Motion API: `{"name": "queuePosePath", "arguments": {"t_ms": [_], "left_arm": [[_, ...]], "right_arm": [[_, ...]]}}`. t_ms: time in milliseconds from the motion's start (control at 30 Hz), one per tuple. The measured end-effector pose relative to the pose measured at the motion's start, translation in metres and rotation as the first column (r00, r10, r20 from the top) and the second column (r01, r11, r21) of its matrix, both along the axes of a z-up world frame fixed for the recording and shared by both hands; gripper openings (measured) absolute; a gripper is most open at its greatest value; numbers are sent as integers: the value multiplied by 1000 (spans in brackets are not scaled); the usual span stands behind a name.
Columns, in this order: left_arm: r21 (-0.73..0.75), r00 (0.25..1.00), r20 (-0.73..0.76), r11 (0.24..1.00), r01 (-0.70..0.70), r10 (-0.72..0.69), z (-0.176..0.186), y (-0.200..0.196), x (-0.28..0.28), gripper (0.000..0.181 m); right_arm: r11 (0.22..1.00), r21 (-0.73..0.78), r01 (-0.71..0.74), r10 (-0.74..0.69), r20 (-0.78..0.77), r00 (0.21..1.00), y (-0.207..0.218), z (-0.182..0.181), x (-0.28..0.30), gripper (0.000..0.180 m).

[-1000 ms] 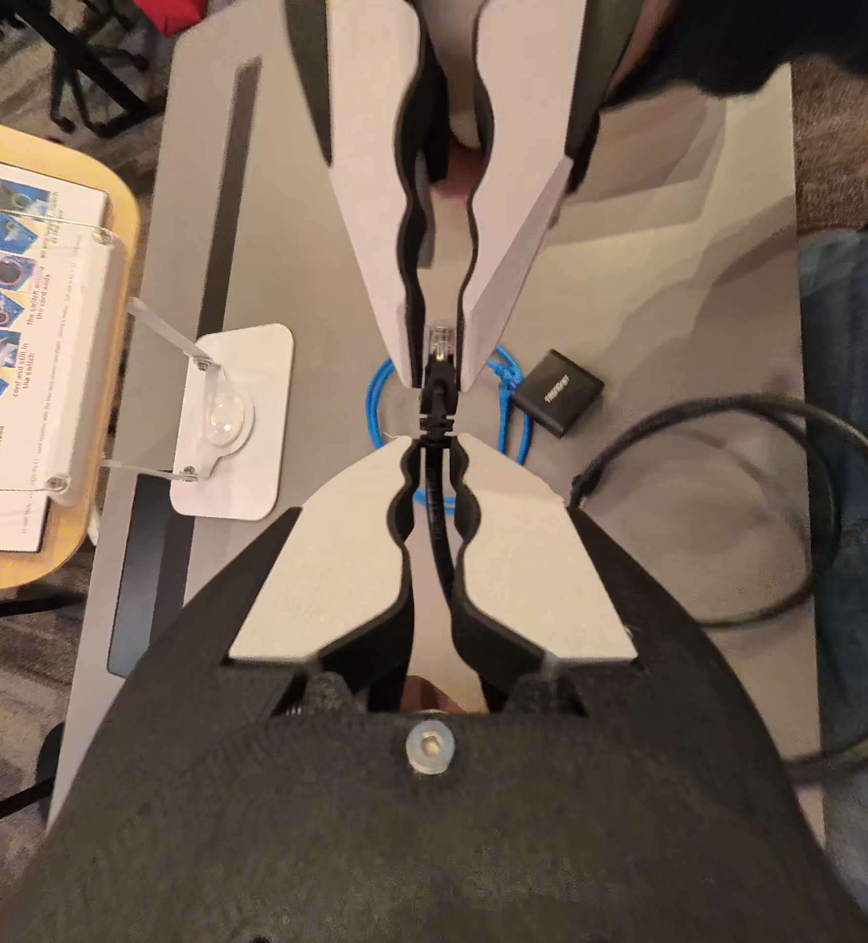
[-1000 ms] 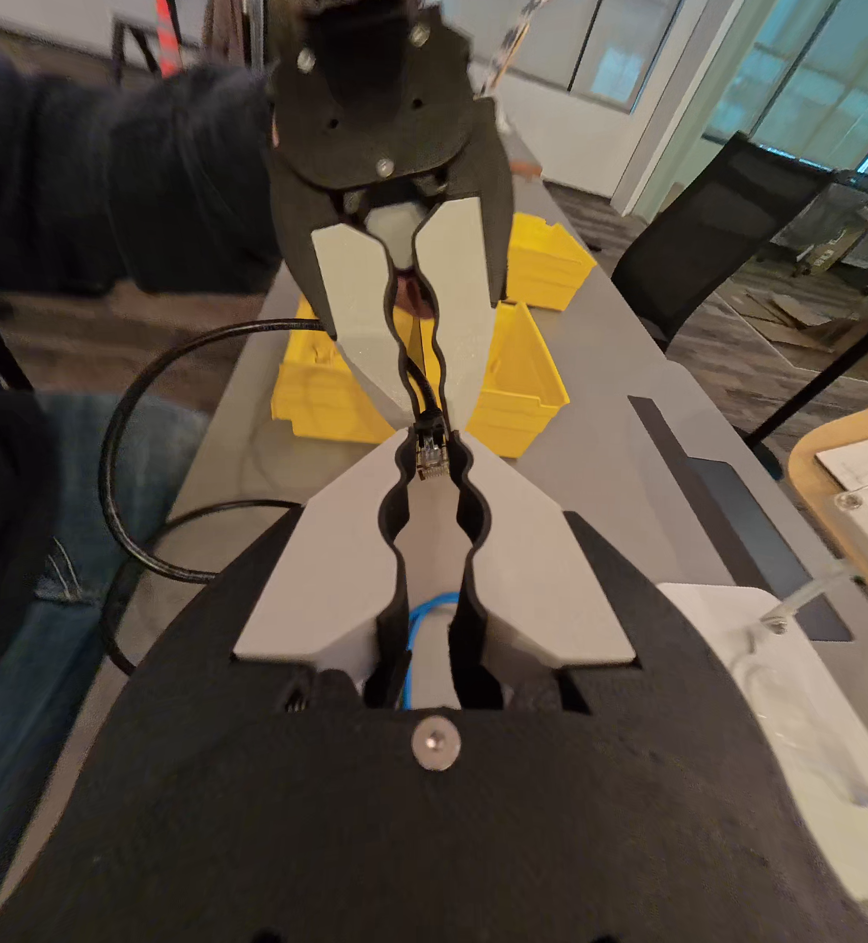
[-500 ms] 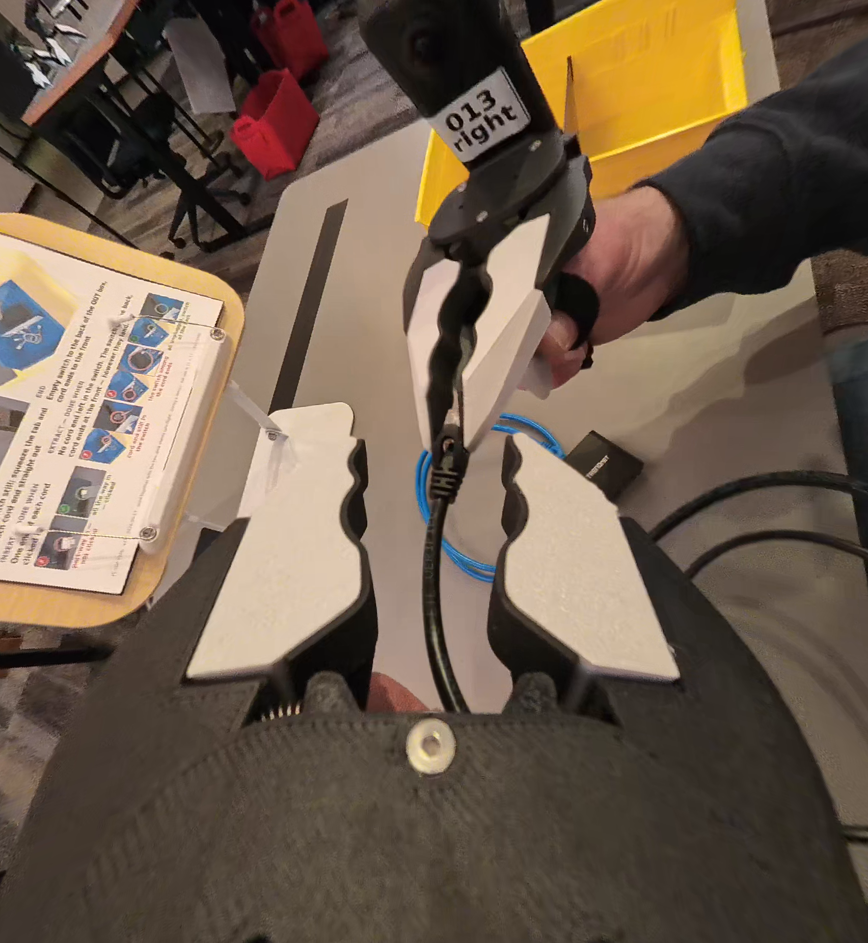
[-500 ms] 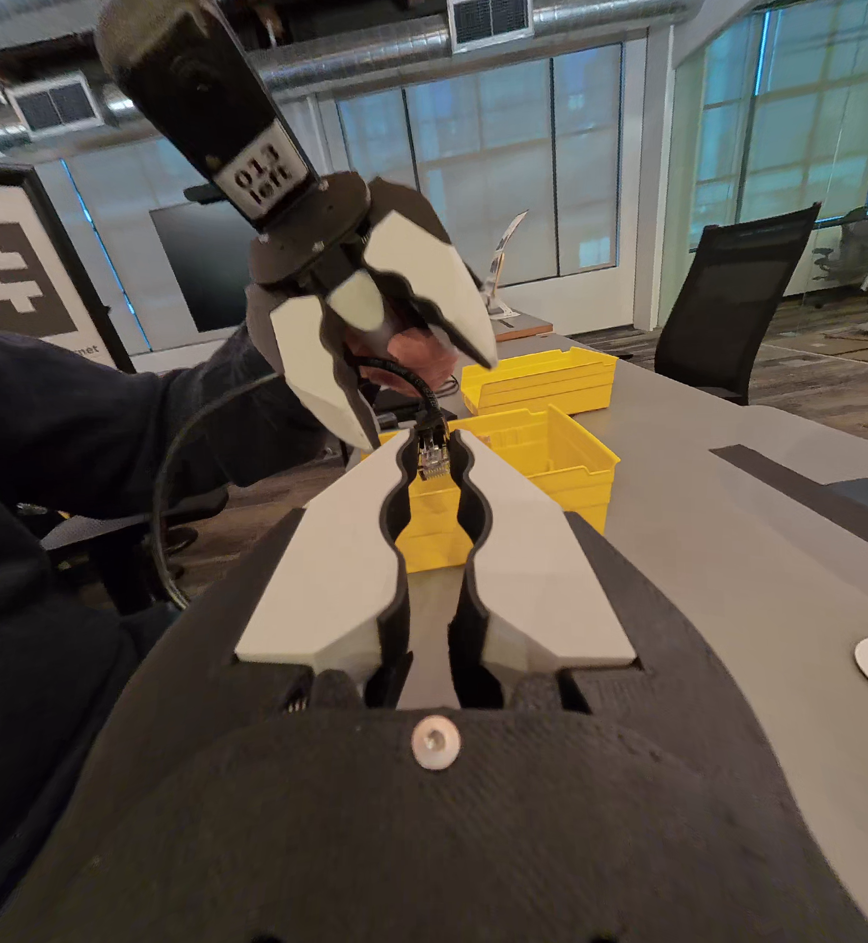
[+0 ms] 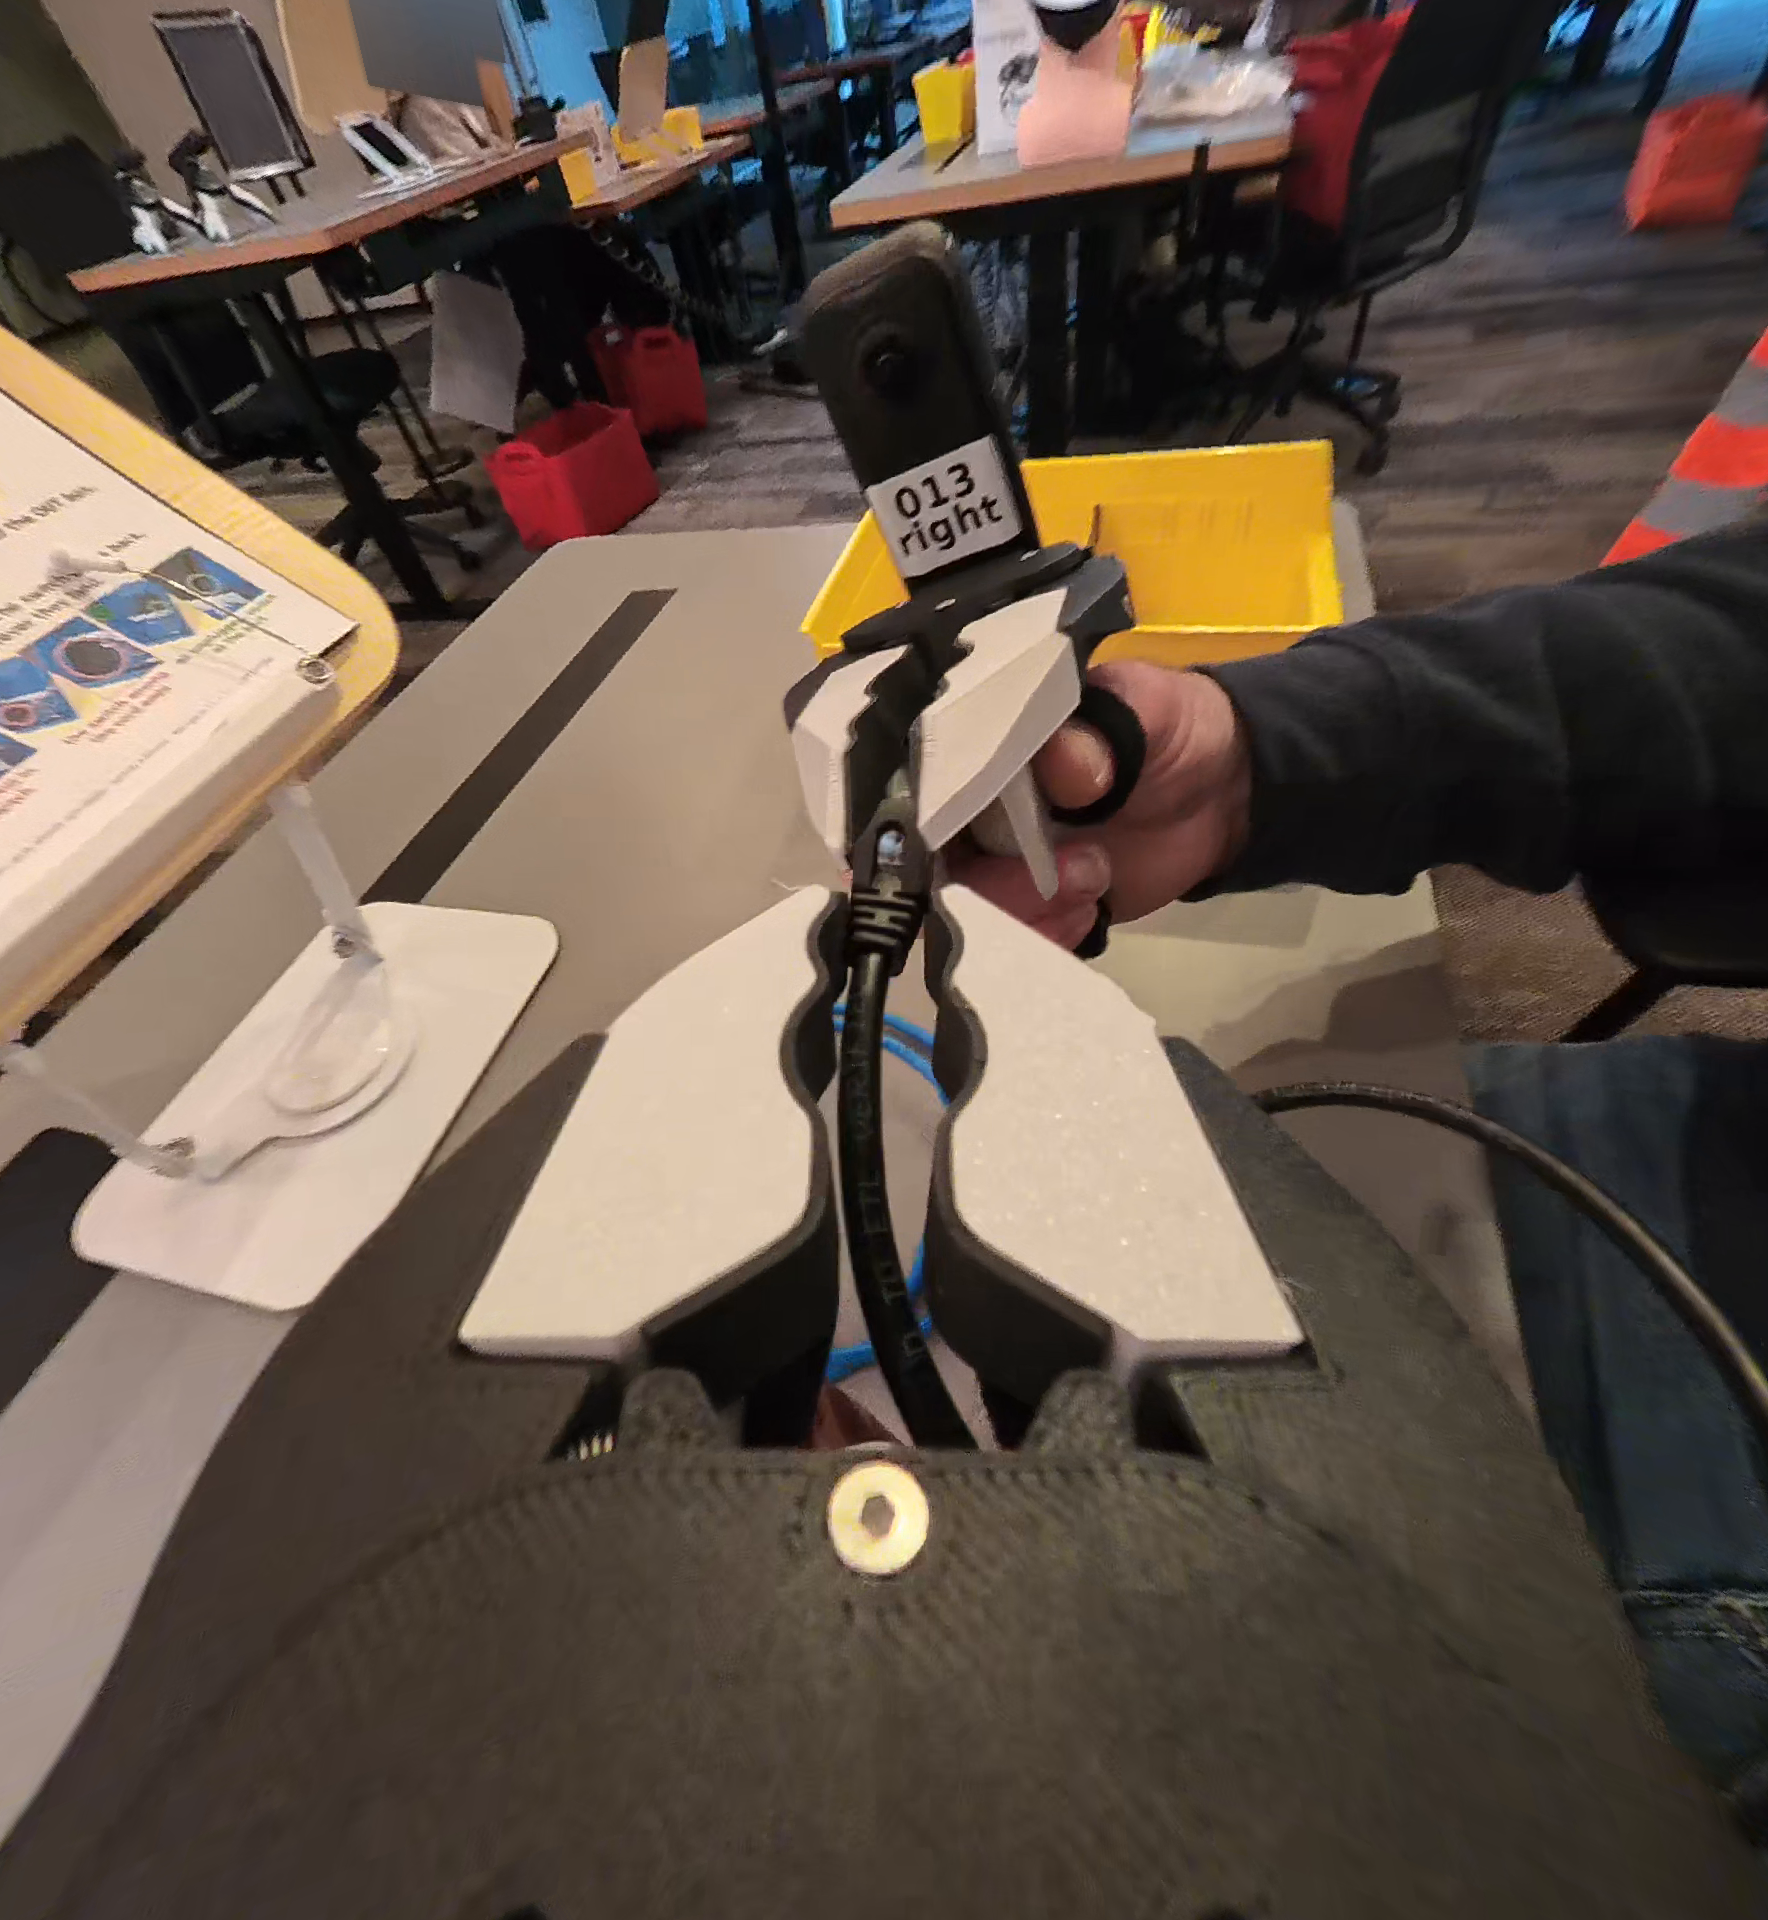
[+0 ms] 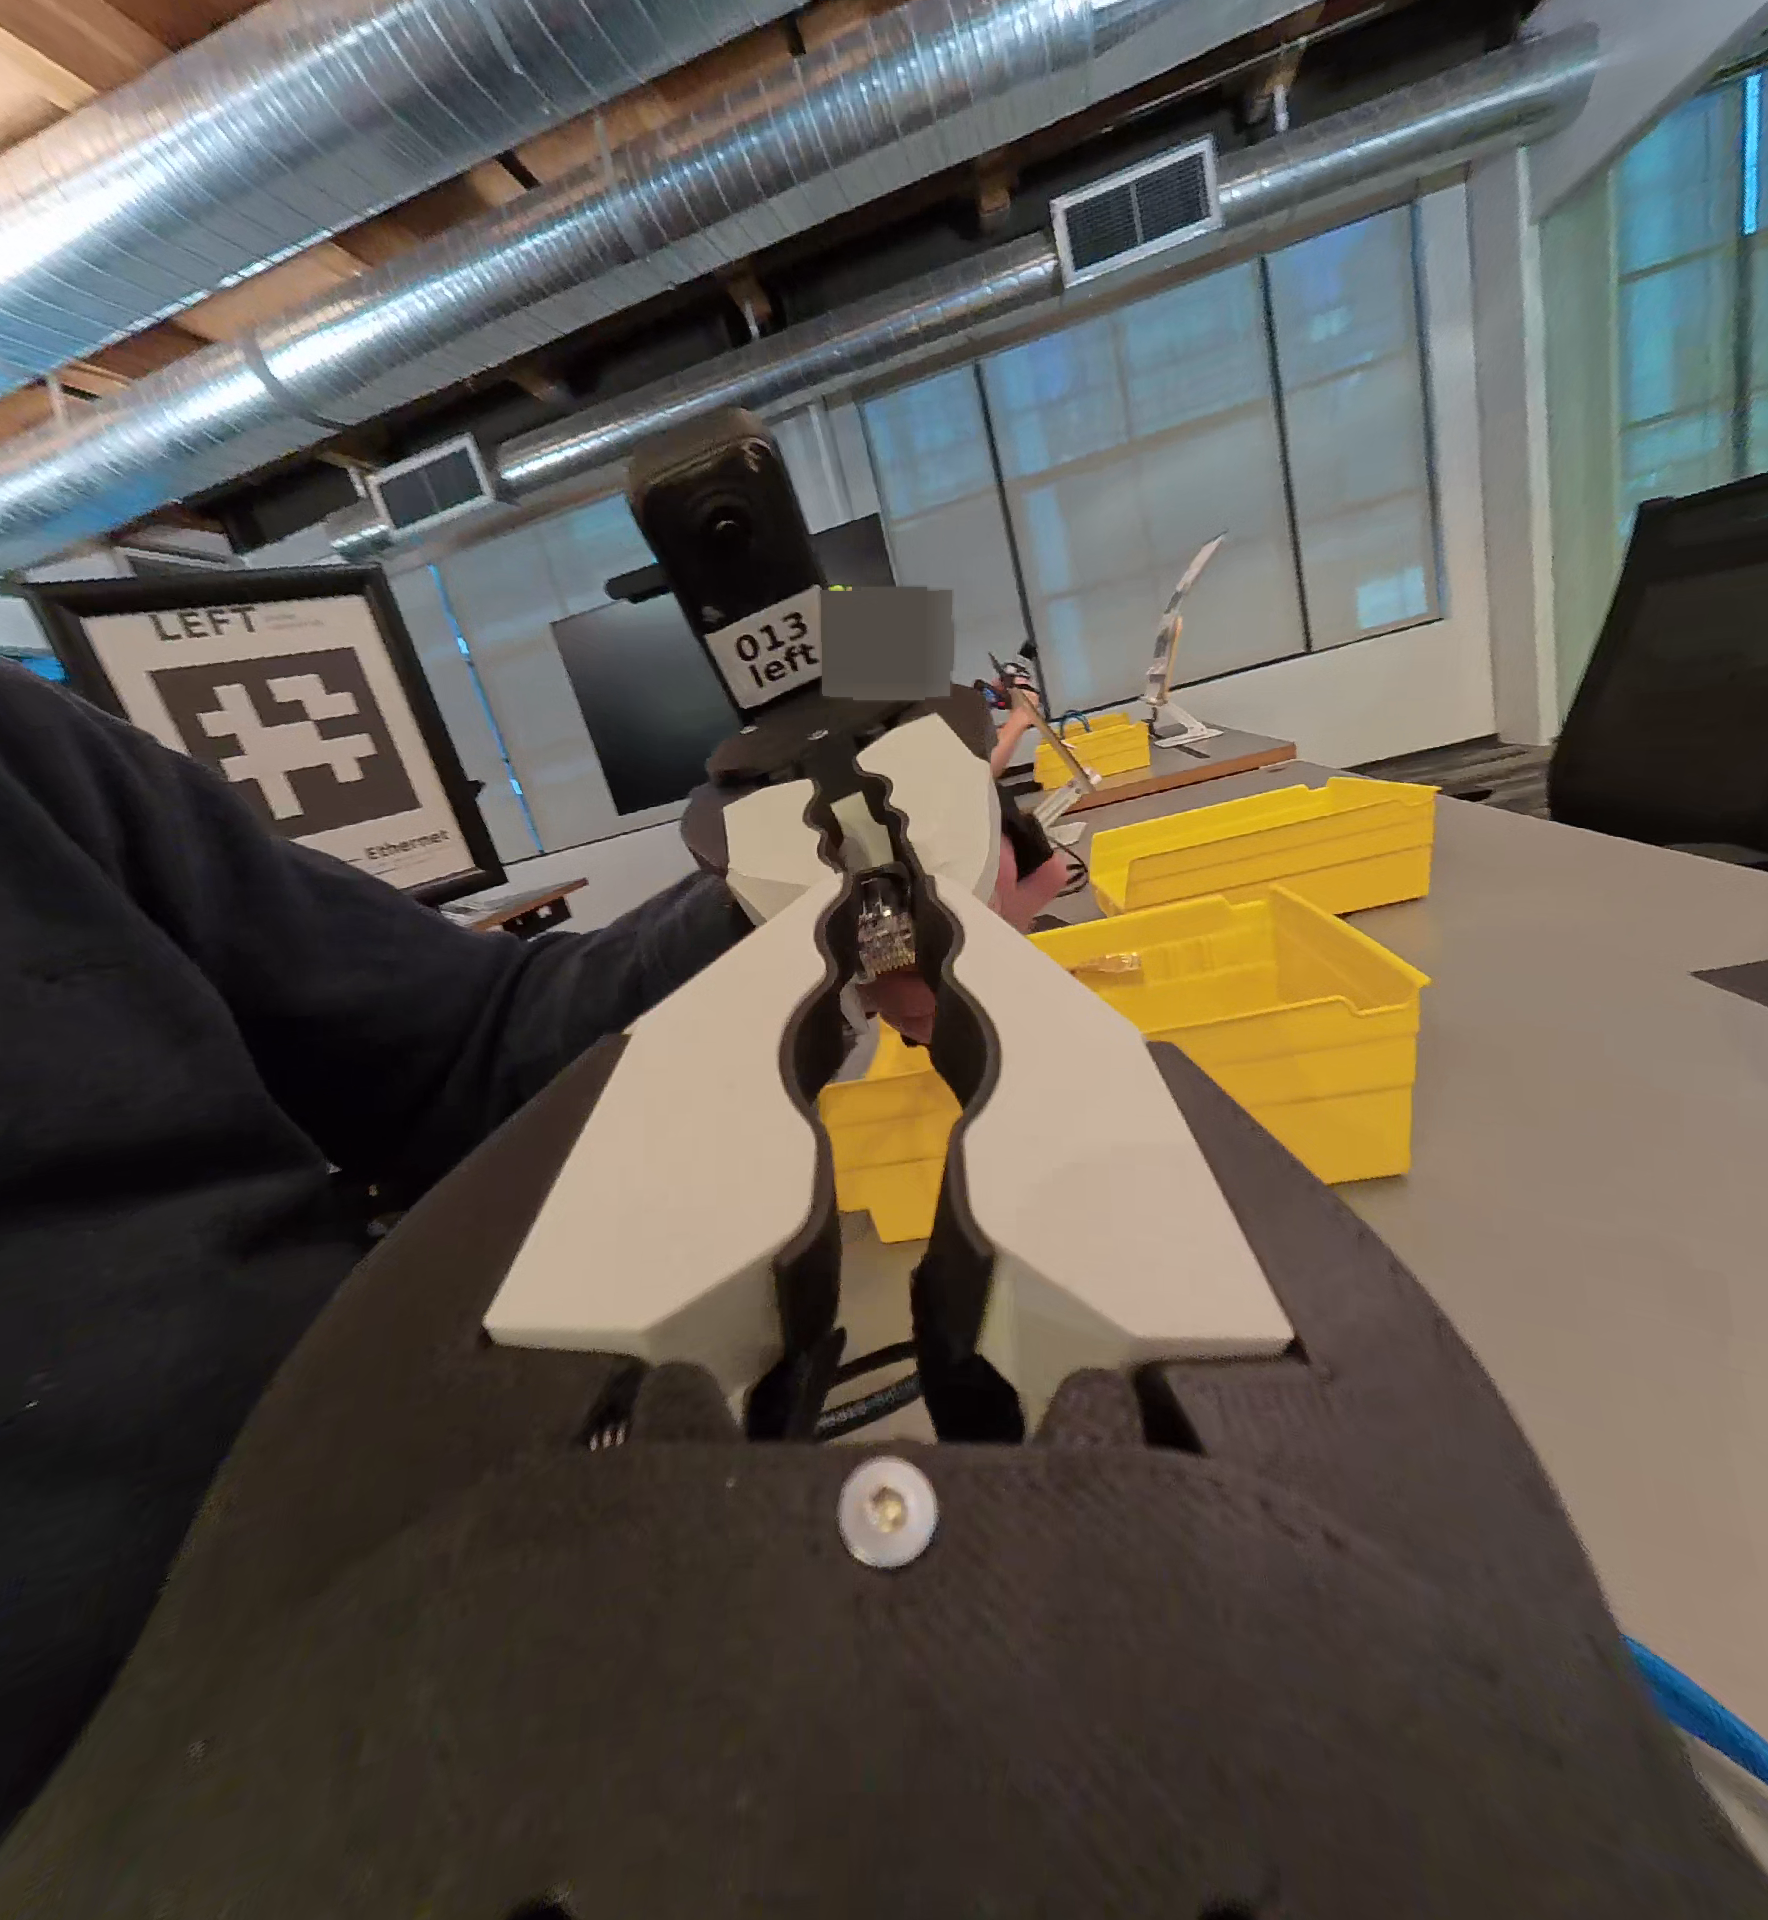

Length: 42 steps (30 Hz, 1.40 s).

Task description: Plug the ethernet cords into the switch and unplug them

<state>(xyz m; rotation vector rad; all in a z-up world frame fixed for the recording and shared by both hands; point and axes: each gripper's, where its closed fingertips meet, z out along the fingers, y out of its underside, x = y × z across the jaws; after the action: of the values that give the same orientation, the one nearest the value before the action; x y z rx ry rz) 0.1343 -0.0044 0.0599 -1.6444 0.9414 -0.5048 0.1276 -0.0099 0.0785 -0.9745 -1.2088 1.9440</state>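
A black ethernet cord (image 5: 875, 1143) runs up between my left gripper's fingers. My left gripper (image 5: 888, 909) is shut on the cord's ribbed boot, held above the grey table (image 5: 651, 665). My right gripper (image 6: 885, 914) faces it tip to tip and is shut on the cord's clear plug (image 6: 885, 940). It also shows in the left wrist view (image 5: 888, 831), held by a hand (image 5: 1150, 790). The left gripper shows beyond the plug in the right wrist view (image 6: 880, 862). A blue cord (image 5: 906, 1049) lies on the table below; it also shows in the right wrist view (image 6: 1732, 1745). The switch is not in view.
Yellow bins (image 6: 1264, 997) stand on the table beyond the grippers, one also in the left wrist view (image 5: 1223, 551). An instruction sheet (image 5: 80, 727) on a clear stand with a white base (image 5: 319, 1101) is at the left. The person's dark sleeve (image 6: 184, 987) fills the left side. Only a small space, under 4 cm, lies between the two pairs of fingers.
My left gripper opened half a second ago and has closed again on the cord's boot. Both grippers have tilted up from the table. The right gripper has kept hold of the plug.
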Motion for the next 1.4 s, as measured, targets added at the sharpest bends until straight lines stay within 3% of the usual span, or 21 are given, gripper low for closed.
{"name": "queuePosePath", "arguments": {"t_ms": [133, 800, 1300, 1400], "left_arm": [[-14, 984, 165, 998, 64, -61, 8, -7, 7, 12], [274, 982, 187, 959, -77, 25, 16, -12, 12, 13], [139, 956, 294, 990, -33, -9, 12, -11, 11, 12], [97, 946, 324, 995, -29, -4, 11, -9, 8, 12]], "right_arm": [[995, -44, -90, 88, -45, 995, -5, 4, 5, 9], [978, -117, -175, 167, -73, 983, -11, 8, 12, 9], [970, -149, -190, 183, -58, 981, -9, 3, 11, 8], [978, -142, -150, 148, -24, 989, -4, 0, 6, 16]]}}
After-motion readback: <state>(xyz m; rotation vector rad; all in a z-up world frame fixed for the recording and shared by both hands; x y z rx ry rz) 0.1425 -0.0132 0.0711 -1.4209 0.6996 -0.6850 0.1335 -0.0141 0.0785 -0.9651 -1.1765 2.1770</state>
